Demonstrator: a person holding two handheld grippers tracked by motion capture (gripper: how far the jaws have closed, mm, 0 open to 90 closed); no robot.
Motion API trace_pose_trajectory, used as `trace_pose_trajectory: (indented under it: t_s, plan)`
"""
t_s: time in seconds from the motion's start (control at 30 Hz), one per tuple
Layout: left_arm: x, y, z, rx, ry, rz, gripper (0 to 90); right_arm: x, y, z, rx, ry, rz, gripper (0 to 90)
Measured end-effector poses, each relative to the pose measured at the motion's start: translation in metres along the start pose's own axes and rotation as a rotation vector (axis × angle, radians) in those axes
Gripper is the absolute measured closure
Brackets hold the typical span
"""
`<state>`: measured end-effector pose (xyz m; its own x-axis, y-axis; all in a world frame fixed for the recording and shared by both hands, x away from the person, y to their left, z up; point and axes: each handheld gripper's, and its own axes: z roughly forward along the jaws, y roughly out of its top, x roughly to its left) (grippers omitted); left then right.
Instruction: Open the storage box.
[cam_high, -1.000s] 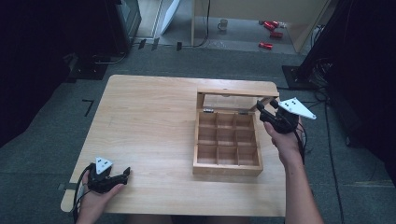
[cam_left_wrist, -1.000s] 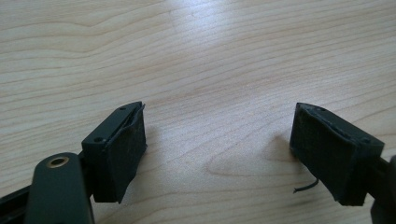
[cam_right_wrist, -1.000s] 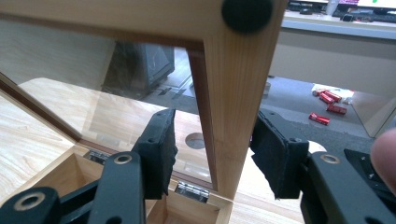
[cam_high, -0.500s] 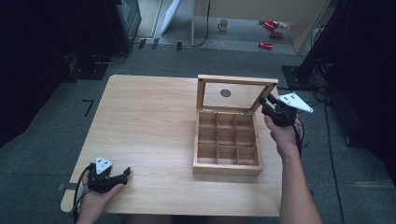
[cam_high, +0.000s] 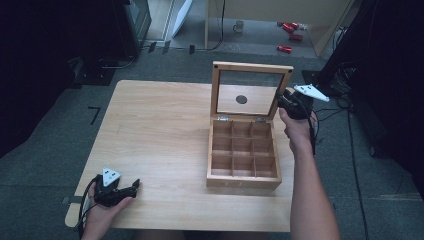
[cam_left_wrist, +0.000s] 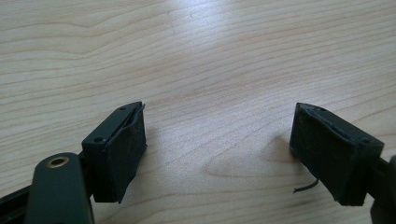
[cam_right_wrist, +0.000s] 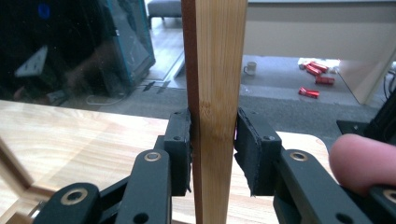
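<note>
A wooden box (cam_high: 243, 150) with several empty compartments stands right of the table's middle. Its glass-paned lid (cam_high: 250, 90) stands upright, hinged at the back. My right gripper (cam_high: 282, 100) is shut on the lid's right frame bar (cam_right_wrist: 215, 112); both pads press the wood, and the jaws have just been closing on it. My left gripper (cam_high: 131, 187) rests on the table at the near left corner, held in a hand. In the left gripper view its jaws stand open (cam_left_wrist: 217, 149) over bare wood with nothing between them.
The light wooden table (cam_high: 160, 130) has free room across its left half. Beyond the far edge lie a grey floor, cables, a mug (cam_high: 240, 25) and red items (cam_high: 290, 35). Dark equipment stands at left and right.
The lid has swung up from nearly flat to upright, and my right gripper has moved with it and closed on its right edge. The left gripper has stayed put.
</note>
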<state>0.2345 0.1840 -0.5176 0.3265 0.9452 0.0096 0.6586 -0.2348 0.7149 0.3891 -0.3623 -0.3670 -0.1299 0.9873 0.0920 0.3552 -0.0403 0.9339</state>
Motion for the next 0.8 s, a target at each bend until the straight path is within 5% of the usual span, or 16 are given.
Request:
trace_pose_trajectory:
  t_s: [0.53, 0.8]
  plan:
    - [0.0, 0.0, 0.0, -0.002, -0.005, 0.004, 19.4, 0.004, 0.014, 0.035, 0.067, -0.085, 0.046, 68.3]
    - [0.0, 0.0, 0.0, -0.002, -0.006, 0.005, 19.4, 0.003, 0.014, 0.038, 0.069, -0.091, 0.053, 68.2]
